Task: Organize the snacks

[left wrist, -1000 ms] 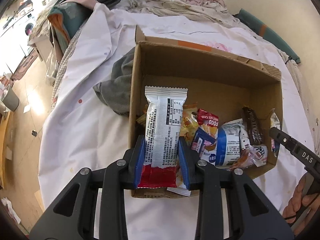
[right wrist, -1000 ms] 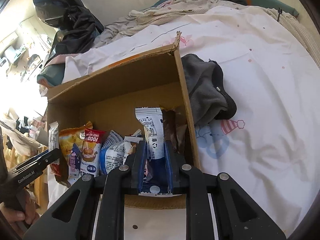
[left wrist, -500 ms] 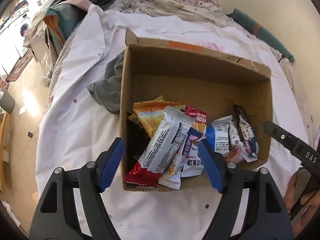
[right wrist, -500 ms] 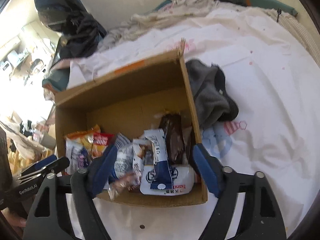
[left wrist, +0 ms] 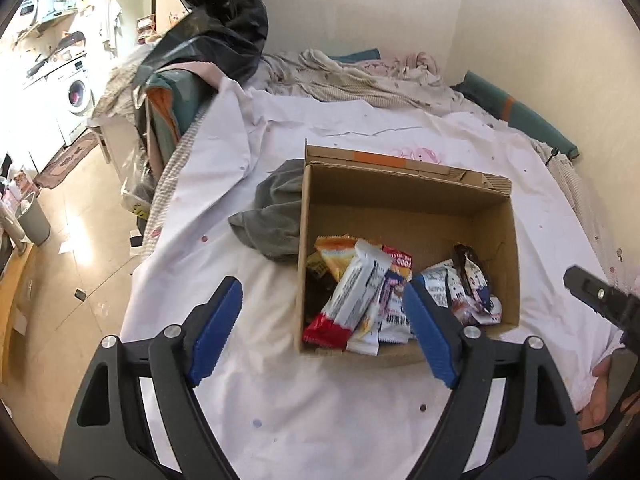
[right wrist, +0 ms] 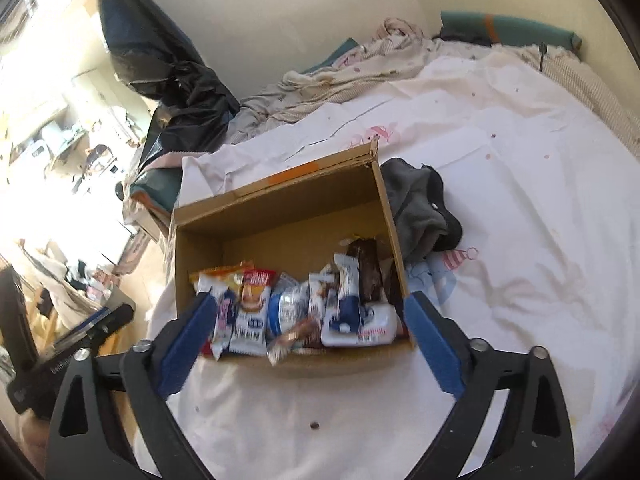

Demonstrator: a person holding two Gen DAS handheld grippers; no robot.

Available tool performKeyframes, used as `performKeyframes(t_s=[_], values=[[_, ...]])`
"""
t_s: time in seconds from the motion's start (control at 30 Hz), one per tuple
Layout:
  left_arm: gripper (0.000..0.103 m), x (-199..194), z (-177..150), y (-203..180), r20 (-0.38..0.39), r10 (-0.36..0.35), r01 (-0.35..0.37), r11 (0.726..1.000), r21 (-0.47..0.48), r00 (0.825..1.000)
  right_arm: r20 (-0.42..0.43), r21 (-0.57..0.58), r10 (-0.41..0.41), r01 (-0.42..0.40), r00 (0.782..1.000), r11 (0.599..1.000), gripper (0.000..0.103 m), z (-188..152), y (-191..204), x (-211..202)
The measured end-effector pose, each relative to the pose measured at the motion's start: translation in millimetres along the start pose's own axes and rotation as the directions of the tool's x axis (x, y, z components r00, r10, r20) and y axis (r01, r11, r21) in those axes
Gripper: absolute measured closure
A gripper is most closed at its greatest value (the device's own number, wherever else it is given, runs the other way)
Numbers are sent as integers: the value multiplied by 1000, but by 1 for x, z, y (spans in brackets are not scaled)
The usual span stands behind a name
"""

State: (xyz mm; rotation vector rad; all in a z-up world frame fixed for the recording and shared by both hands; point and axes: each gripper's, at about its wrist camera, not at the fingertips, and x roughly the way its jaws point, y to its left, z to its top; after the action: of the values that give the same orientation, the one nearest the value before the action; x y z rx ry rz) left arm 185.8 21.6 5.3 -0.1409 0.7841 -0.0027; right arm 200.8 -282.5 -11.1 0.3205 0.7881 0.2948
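Note:
An open cardboard box stands on a white bed sheet. Several snack packets lie in its near half. A white and red bar packet lies at the left in the left wrist view. A blue and white packet and a dark brown bar lie at the right in the right wrist view. My left gripper is open and empty, above the sheet in front of the box. My right gripper is open and empty, also in front of the box.
A grey cloth lies against one side of the box. Crumpled bedding and a green bolster line the wall behind. A black plastic bag hangs at the bed's far corner. The floor drops off beside the bed.
Both grippers opened and let their snack packets drop into the box. Both then pulled back and up, away from the box.

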Motion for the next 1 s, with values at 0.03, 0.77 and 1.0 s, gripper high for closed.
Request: performKeyframes(t_s=[0.03, 0.77, 1.0], values=[[23, -6, -4, 0, 9, -3, 3, 1000, 2, 1000, 2, -9, -4, 4, 1000, 1000, 3, -4, 2, -4], [0, -47, -66, -2, 64, 59, -60, 998, 12, 996, 104, -198, -128, 146, 986, 969, 0, -73, 56, -26], [0, -41, -67, -7, 50, 46, -47, 999, 16, 998, 114, -200, -144, 165, 983, 966, 0, -73, 57, -22]])
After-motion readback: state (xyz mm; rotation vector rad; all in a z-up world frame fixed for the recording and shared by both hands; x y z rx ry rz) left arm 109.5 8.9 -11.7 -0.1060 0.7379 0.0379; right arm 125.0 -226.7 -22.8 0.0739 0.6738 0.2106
